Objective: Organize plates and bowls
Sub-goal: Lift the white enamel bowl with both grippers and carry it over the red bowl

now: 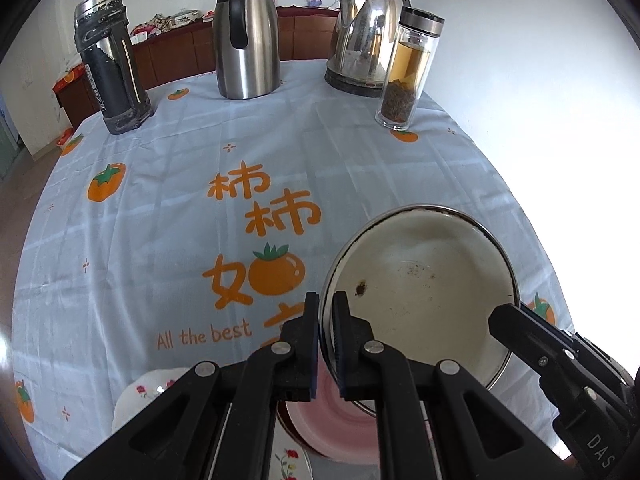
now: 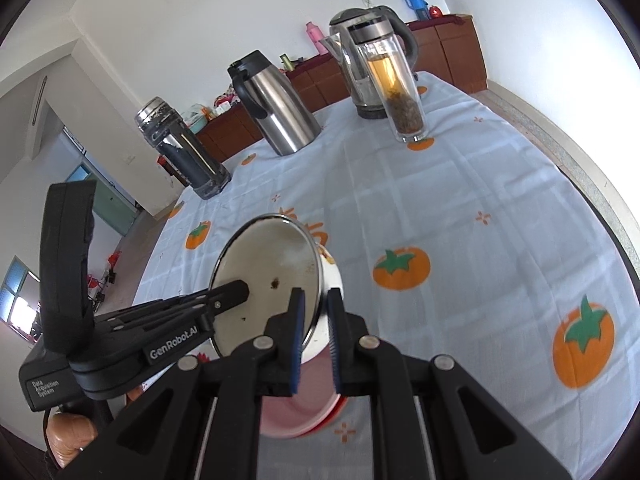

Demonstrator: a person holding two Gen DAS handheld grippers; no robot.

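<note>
white enamel bowl (image 1: 420, 292) is off the table, tilted, above a pink plate (image 1: 340, 428). inside is cream with a few dark specks, rim is thin dark metal. both grippers are clamped on that rim, 1 per side: left gripper (image 1: 326, 312) pinches the near-left edge, 1 finger inside, 1 outside; right gripper (image 2: 316, 308) does the same on the opposite edge. pink plate sits on a red one (image 2: 336, 410), with flower-print plates (image 1: 138, 396) beside it. all on a pale blue tablecloth (image 1: 160, 220) with orange persimmon prints. far edge: dark flask (image 1: 110, 64), steel thermos jug (image 1: 246, 40), electric kettle (image 1: 366, 40), glass tea bottle (image 1: 408, 68), all upright, well apart from the bowl.
</note>
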